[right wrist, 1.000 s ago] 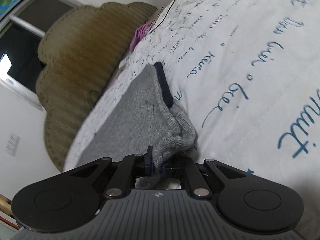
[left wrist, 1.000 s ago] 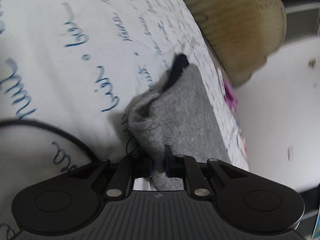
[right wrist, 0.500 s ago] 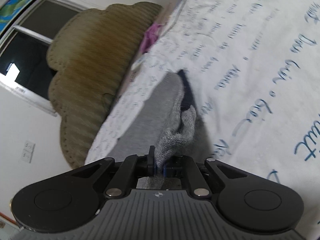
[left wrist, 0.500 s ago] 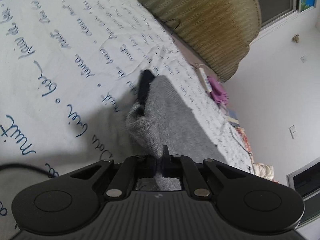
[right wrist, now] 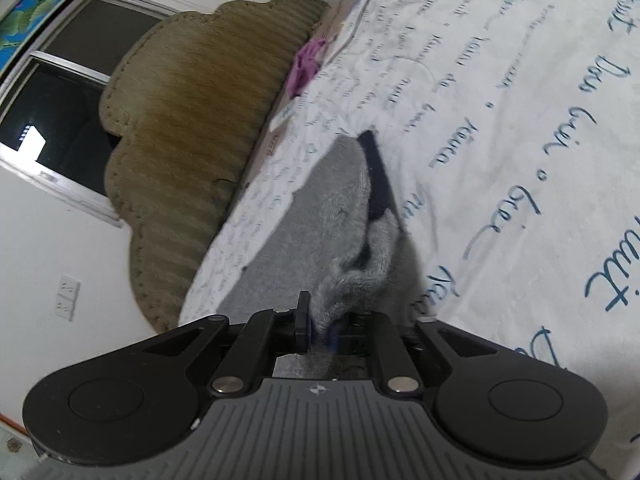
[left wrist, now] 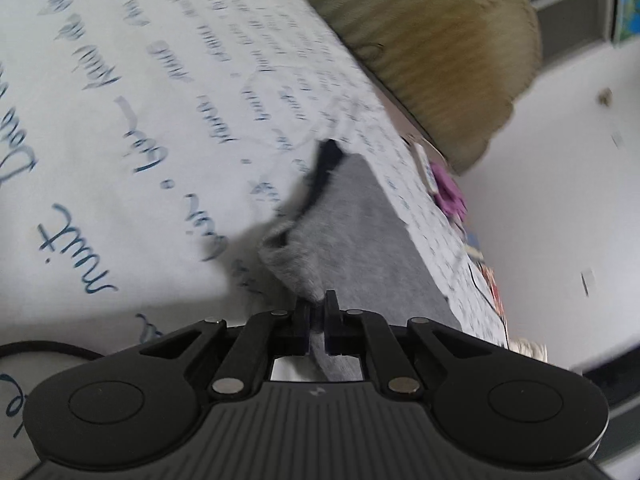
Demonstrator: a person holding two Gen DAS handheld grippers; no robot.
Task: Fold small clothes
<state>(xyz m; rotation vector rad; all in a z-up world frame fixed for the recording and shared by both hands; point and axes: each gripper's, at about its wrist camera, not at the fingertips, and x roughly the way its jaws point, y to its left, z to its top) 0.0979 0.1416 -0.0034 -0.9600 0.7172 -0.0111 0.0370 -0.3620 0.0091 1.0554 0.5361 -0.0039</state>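
Note:
A small grey knit garment with a dark navy edge is held up off a white bedspread printed with blue script. My left gripper is shut on one near corner of the grey garment. My right gripper is shut on the other near corner of the same garment. The cloth stretches away from both grippers and its navy edge rests on the bed. Both views are tilted.
A tan scalloped headboard stands behind the bed, also in the left wrist view. A purple cloth lies near the bed's edge. A dark window and white wall lie beyond. A black cable crosses the bedspread.
Both grippers have lifted the grey garment's near end up from the bed and swung with it, keeping their hold. The left view is blurred by motion.

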